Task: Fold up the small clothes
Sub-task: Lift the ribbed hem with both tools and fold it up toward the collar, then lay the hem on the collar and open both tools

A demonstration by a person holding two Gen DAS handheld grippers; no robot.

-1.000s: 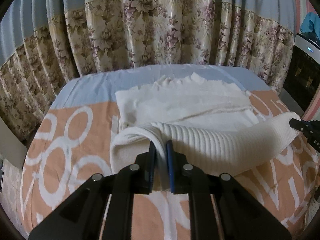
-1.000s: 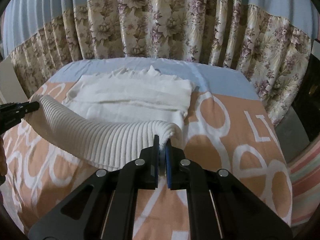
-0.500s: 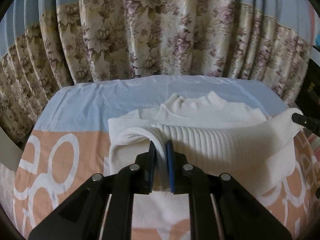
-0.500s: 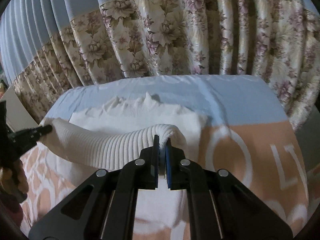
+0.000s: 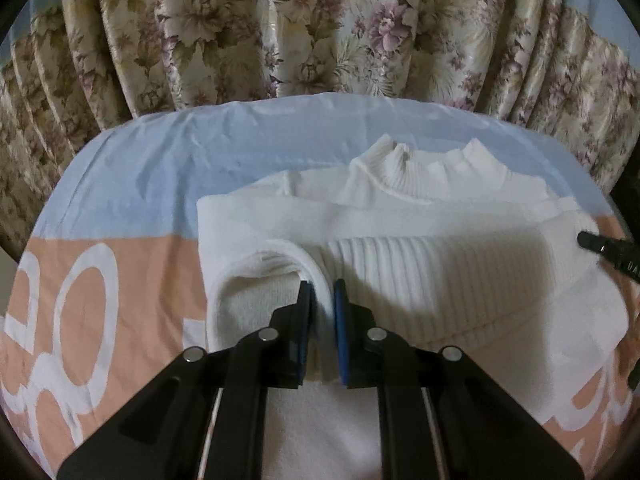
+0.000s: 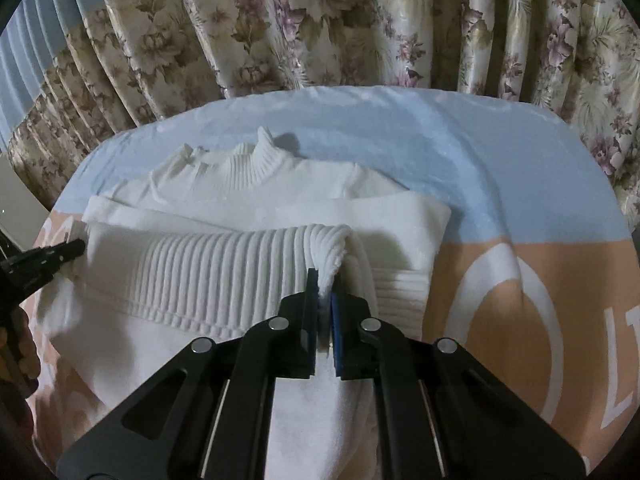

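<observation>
Sweater lies on the bed, collar far. Left tongs easing apart, hem corner still between; right tongs clamped on the other. Hem runs crosswise, collar straight ahead.

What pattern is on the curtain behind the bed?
Floral, pale and mauve blooms, on the curtain; clearest in the right wrist view.
</observation>
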